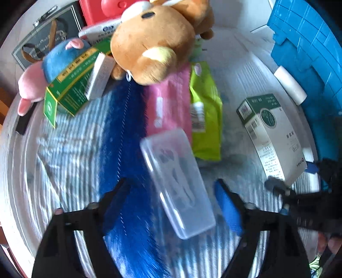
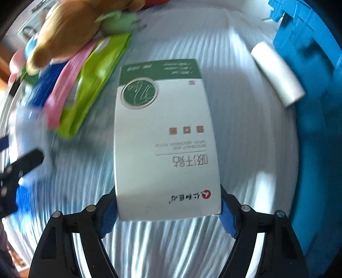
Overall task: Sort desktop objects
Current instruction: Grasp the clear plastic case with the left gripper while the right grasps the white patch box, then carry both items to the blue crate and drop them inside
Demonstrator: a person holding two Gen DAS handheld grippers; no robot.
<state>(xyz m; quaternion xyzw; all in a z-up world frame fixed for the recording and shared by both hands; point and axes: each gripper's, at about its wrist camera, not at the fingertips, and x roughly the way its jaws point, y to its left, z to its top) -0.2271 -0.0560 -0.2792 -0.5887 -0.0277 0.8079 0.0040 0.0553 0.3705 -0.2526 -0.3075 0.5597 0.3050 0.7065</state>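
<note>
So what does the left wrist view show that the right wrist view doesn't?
Left wrist only: a clear case between the left gripper's fingers, untouched; a green carton; a red box.

Right wrist only: the white box's front, with the right gripper against both its sides.

Both: white box, bear, lime pouch, white roll, blue bin.

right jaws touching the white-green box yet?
Touching. The right wrist view shows the right gripper with both blue pads against the white-green box sides.
</note>
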